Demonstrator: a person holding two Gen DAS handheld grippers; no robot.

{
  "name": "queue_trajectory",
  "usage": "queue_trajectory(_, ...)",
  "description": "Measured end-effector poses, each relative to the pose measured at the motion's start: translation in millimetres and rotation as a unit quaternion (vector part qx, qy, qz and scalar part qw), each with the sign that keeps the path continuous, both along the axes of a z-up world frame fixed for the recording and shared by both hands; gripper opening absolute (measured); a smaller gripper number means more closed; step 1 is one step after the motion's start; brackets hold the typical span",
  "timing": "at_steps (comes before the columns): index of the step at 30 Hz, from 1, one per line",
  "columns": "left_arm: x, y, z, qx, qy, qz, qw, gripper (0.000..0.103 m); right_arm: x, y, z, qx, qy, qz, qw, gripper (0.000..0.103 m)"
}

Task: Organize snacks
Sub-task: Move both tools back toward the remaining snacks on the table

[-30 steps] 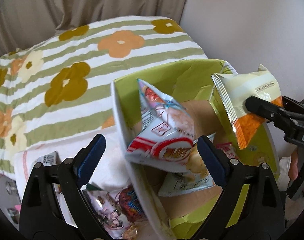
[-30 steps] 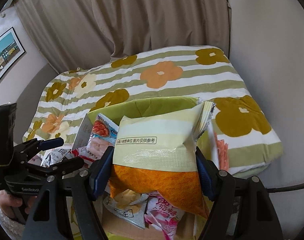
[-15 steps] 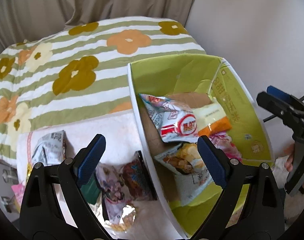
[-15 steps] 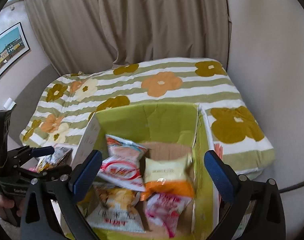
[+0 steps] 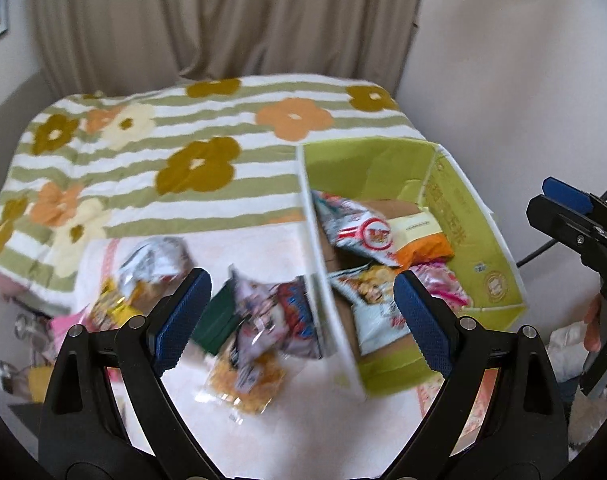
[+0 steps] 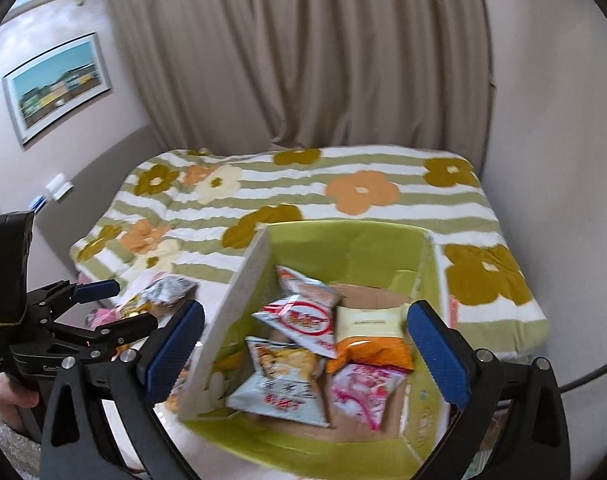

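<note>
A green cardboard box [image 5: 479, 240] [image 6: 359, 244] stands on the bed with several snack packets lying in it. Among them are a red-and-white packet [image 5: 363, 232] [image 6: 303, 316] and a cream-and-orange packet [image 5: 421, 236] [image 6: 371, 336]. More packets [image 5: 263, 316] lie loose on the pink-white cloth left of the box, including a silver packet [image 5: 155, 260] [image 6: 167, 290]. My left gripper [image 5: 299, 308] hangs open and empty above the loose packets and the box's left wall. My right gripper [image 6: 303, 356] hangs open and empty above the box.
A striped flowered blanket [image 5: 207, 160] [image 6: 359, 192] covers the bed behind the box. Beige curtains [image 6: 303, 60] and a wall lie beyond, with a framed picture [image 6: 57, 84] on the left wall. A hand [image 5: 593, 324] holds the right gripper's handle.
Both grippers let go of their packets, which now lie in the box. Both have pulled back and up, and the left one has swung left over the loose packets.
</note>
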State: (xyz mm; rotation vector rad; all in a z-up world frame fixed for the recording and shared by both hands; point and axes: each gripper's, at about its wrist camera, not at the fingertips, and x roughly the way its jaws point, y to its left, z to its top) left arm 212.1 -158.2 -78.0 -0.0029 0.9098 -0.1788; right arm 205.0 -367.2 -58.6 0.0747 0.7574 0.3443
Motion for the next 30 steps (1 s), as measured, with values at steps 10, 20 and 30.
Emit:
queue_trajectory(10,-86.9,70.3,0.9,0.04,-0.008,0.1,0.9941,0.092,-31.0,62.3,1.3,0.026,-0.016,0.08,0.996,0.101)
queue_trajectory(20,-136.0,160.6,-25.6,0.054,0.021,0.149,0.9872,0.092,-48.3,132.3,-18.4,0.027,0.008,0.089,0.996,0.101)
queue_trajectory(30,-153.3,247.1,-70.5,0.054,0.081,0.126,0.9873,0.092,-57.3,196.7,-57.5,0.024,0.047,0.004,0.999,0.101)
